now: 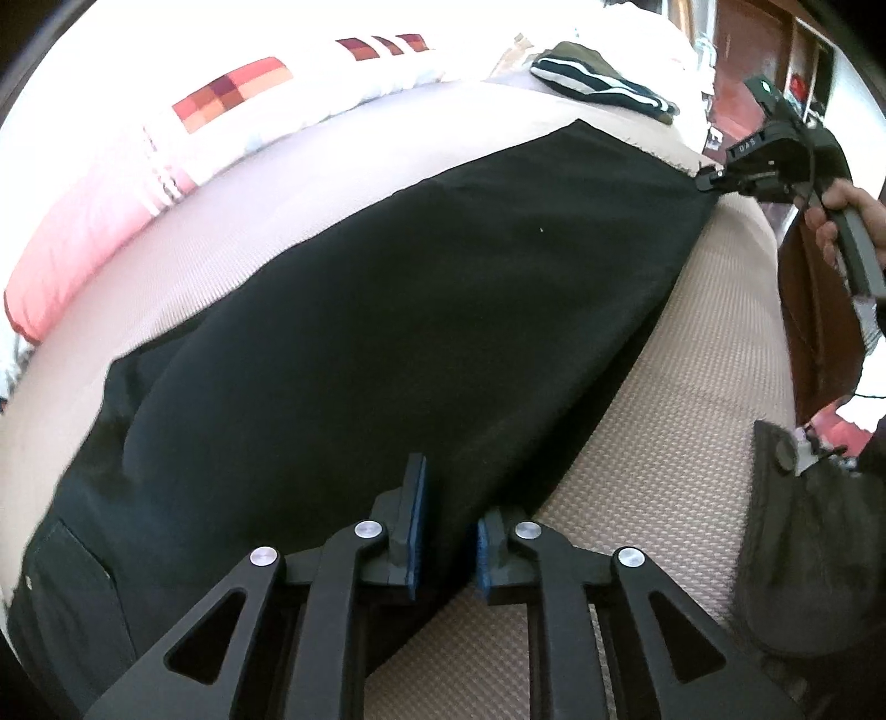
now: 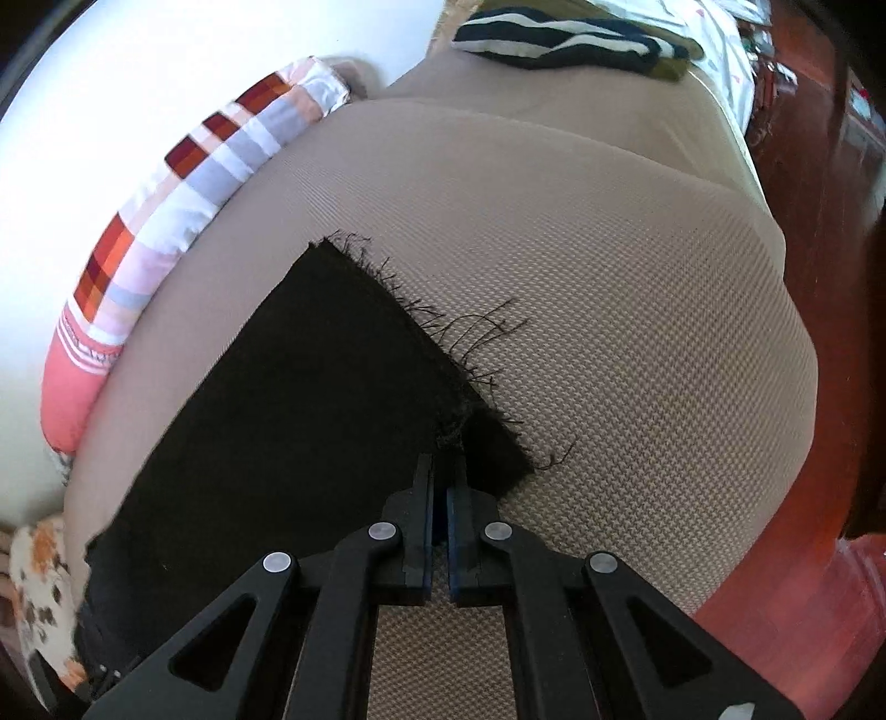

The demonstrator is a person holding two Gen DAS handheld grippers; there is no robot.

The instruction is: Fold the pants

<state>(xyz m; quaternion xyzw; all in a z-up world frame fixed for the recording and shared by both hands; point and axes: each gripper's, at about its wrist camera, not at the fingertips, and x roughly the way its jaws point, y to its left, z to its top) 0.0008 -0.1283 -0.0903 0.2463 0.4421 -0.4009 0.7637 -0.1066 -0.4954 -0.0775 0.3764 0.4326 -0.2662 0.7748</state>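
Pants (image 1: 421,288) between slightly spread left jaws (pads apart), frayed hem pinched in right jaws.

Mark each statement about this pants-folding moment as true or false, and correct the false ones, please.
1. The right gripper is shut on the frayed hem of the black pants. True.
2. The left gripper has its jaws apart. True; a gap shows between the blue pads.
3. The pants lie on a wooden table. False; they lie on a beige textured mattress.
4. A striped dark and white garment lies at the far end of the mattress. True.
5. The pants are red. False; they are black.
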